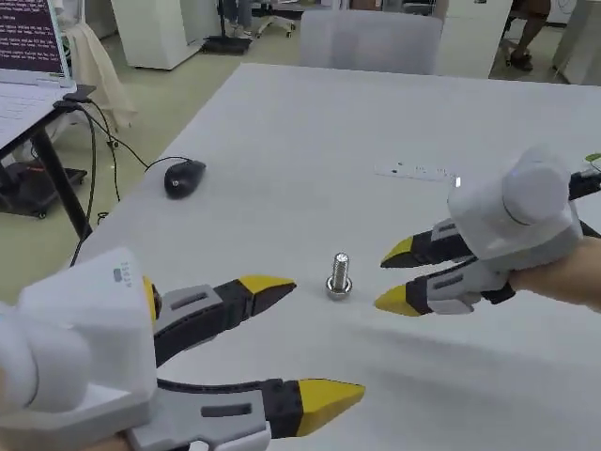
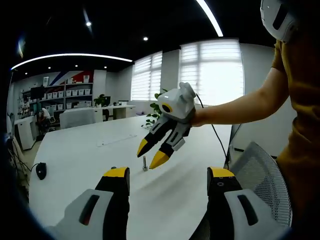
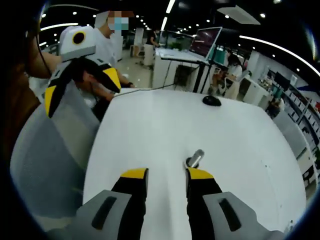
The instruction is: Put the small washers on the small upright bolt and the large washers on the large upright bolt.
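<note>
Left gripper (image 1: 300,343) is hovering nearest, low over the white table (image 1: 282,141), jaws spread wide and carrying nothing. Just beyond its tips one upright bolt (image 1: 339,275) is standing on its head on the tabletop, touching neither claw. Whether it is the small or the large one, I cannot tell.

Right gripper (image 1: 396,276) is hanging just beside the bolt on the other side, tips pointing at it, jaws parted by a narrower gap and also empty.

The shank is looking bare above the base flange, though a thin washer there would be too small to make out. With neither claw holding a washer, my reading is that stacking is not yet under way. Where the washers are lying, I cannot tell.

Further back, a black mouse (image 1: 184,177) and a flat white strip (image 1: 413,172) are lying on the table, and a grey chair (image 1: 371,38) is standing at its far edge.
</note>
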`<state>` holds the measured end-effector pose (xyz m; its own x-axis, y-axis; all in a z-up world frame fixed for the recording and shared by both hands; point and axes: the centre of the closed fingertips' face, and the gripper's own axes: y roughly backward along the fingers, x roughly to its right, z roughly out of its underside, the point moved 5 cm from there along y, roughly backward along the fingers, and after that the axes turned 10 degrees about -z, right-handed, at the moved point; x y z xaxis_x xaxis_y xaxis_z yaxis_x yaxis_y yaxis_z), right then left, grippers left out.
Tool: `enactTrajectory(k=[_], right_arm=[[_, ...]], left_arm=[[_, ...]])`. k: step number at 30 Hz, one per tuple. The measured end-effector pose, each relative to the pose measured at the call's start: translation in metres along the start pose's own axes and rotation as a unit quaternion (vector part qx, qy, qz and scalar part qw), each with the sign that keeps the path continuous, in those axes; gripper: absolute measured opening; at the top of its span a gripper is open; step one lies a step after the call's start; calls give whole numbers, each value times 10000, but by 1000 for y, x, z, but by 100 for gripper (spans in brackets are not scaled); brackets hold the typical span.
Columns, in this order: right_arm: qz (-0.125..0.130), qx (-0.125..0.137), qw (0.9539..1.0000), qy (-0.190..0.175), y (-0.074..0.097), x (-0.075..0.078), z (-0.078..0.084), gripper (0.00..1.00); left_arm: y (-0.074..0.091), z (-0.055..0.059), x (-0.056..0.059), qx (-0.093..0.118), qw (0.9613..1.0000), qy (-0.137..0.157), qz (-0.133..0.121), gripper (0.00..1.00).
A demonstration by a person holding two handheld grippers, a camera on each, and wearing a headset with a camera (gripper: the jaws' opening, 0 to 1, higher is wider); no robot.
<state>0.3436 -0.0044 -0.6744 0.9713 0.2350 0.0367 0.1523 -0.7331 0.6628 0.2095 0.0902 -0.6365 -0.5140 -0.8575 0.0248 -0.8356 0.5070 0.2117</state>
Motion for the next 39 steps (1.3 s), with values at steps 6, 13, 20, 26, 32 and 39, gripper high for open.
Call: enactTrajectory(k=[6,13,20,26,32,39], right_arm=[[138,587,9981,-100,22,-25,5,33],[357,1361,9893,-399,51,-54,20,38],[764,1432,9829,-867,74,-70,56,47],[1112,1563,9752,-1105,91,-85,74,55],[1293,1771,9653,-1419,101,-104,90,62],[1632,2107,9513,-1550,108,-108,90,71]], left_arm=[[2,4,4,-41,10000,41,63,62],[1,8,10,-140,9998,27,111,62],[-2,11,14,-236,9997,12,87,63],[-2,12,16,-306,9995,16,40,64],[1,14,16,-340,9993,77,-100,65],[8,14,17,-365,9991,89,-198,66]])
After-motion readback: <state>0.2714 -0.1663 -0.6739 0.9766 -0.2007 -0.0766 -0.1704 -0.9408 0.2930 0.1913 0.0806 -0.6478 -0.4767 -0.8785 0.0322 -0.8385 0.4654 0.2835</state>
